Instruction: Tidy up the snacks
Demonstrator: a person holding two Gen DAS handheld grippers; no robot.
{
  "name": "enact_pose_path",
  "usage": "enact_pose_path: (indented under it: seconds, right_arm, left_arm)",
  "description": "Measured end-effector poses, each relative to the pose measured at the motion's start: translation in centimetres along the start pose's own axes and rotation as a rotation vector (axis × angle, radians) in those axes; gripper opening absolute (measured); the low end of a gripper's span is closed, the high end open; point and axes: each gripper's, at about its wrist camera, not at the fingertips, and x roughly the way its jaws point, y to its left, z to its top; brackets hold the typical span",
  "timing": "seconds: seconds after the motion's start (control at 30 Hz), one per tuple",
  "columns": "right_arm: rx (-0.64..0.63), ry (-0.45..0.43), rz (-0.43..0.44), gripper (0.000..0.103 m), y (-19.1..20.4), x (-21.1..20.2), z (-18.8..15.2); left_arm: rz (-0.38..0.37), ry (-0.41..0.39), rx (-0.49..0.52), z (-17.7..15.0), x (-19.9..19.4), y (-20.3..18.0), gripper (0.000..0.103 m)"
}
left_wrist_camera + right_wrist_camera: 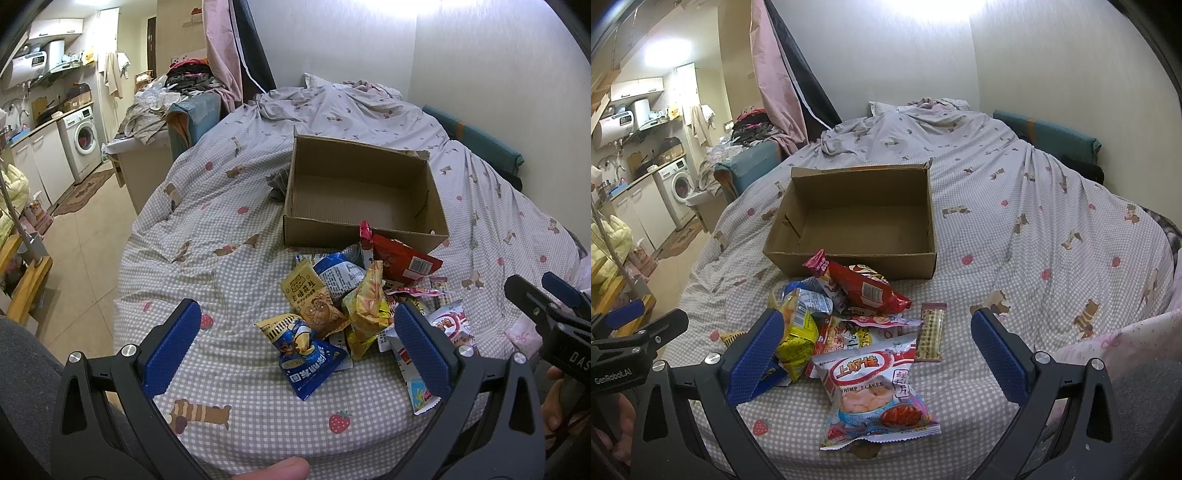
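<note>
My right gripper (873, 358) is spread wide, empty; left gripper (297, 343) likewise. The shrimp bag (875, 391) lies directly between my right fingers, long axis toward the box (849, 254) beyond.

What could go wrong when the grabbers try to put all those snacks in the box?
The snack pile is a tangled heap, so a grab might pull up two packets or knock others off.

The puffy shrimp flakes bag could get crushed or slip from the open right gripper.

The cardboard box sits on a soft, wrinkly blanket, so a bump could probably tip or slide it.
</note>
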Motion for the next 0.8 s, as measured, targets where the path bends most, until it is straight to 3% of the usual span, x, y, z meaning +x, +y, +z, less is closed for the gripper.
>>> enact_pose_path:
  seconds: [0.57, 0.8]
  right_arm:
    - [0.029, 0.02, -0.007, 0.103, -0.8, 0.0, 0.3]
    - [0.093, 0.196, 0.056, 0.103, -2.5, 2.1, 1.8]
  left_arm:
    - [0.005, 0.003, -0.003, -0.1, 0.1, 0.0, 0.103]
    - [0.024, 0.023, -0.043, 0.2, 0.2, 1.1, 0.103]
